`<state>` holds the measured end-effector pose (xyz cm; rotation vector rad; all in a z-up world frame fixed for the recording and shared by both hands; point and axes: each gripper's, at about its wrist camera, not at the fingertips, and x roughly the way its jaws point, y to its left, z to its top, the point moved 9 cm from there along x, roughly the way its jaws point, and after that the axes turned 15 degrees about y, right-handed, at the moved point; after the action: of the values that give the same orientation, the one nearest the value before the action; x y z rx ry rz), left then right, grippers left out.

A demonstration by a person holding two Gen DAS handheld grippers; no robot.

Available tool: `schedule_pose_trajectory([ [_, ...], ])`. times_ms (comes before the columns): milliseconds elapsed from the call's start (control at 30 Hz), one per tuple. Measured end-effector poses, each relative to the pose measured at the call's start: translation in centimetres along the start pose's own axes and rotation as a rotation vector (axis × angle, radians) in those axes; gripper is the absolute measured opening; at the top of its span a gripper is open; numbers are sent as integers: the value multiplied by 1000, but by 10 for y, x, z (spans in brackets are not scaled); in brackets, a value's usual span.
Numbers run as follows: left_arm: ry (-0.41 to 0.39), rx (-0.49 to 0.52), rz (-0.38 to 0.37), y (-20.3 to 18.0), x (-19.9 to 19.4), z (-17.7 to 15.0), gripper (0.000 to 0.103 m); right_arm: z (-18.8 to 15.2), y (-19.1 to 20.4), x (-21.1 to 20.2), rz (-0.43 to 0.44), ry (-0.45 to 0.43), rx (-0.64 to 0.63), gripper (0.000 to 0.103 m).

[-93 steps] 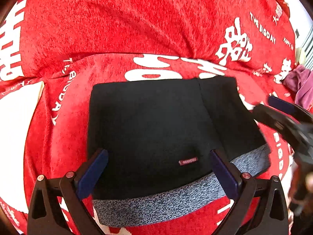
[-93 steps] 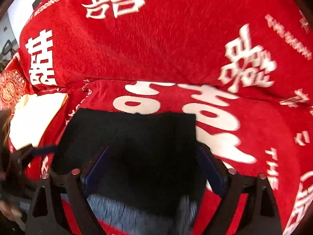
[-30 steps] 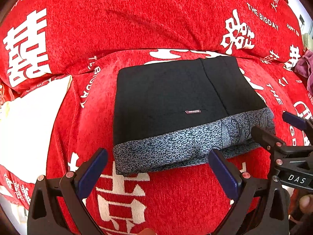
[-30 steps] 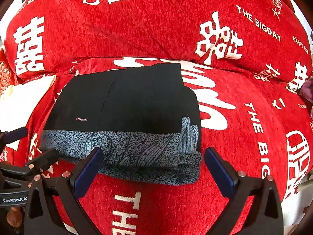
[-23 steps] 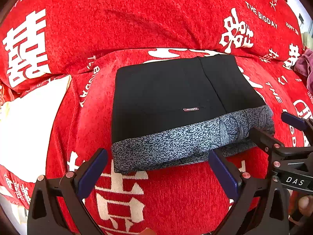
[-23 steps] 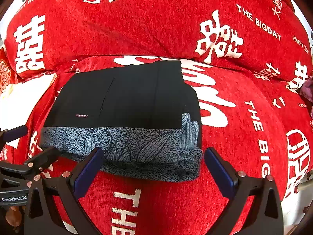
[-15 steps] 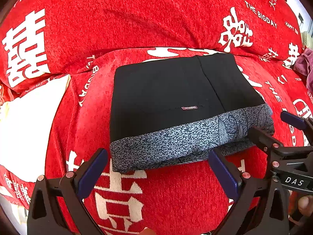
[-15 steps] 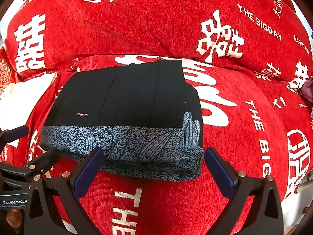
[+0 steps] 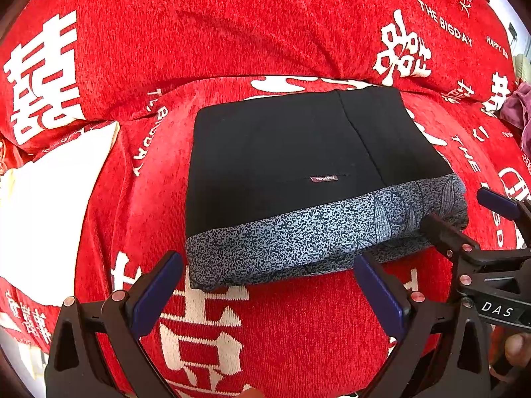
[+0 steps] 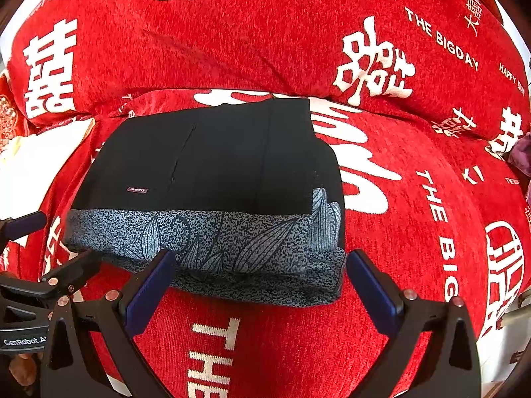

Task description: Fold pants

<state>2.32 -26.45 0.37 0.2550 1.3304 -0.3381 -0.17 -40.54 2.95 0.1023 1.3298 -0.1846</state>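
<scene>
1. Red sofa cover (image 9: 298,325) with white lettering fills both views; a seat cushion carries the work, with the back cushion rising behind it. A white cloth (image 9: 43,219) lies at the seat's left edge, and a purple garment (image 9: 517,109) shows at the far right.

2. Pants (image 9: 282,152) sit mid-seat as a squared black bundle, with a grey speckled band (image 9: 292,242) along the front edge and a small label (image 9: 323,179) on top. They look fully folded.

3. Left tool (image 9: 268,292): jaws spread wide, holding nothing, hanging just short of the bundle's front left corner.

4. Right tool (image 10: 259,285): jaws wide too, empty, near the front right corner. Neither tool touches the cloth.

5. Judgement: the folding is at its end, with only tidying or letting go left.

6. To finish well:
   - Check the right front corner (image 10: 328,265), where lower layers stick out past the top layer. If neatening, nudge that edge inward with one closed jaw rather than pinching it.
   - Press flat from above; don't drag, as the plush cover may grip and pull the layers apart.
   - Draw both tools straight back toward the seat's front edge, so no finger snags the band.
</scene>
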Motion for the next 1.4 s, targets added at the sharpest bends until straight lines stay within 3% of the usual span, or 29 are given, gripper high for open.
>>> schedule_pose_trajectory([
  [1400, 21, -10, -8, 2, 7, 0, 103, 0, -1, 8, 1, 24, -4, 103],
])
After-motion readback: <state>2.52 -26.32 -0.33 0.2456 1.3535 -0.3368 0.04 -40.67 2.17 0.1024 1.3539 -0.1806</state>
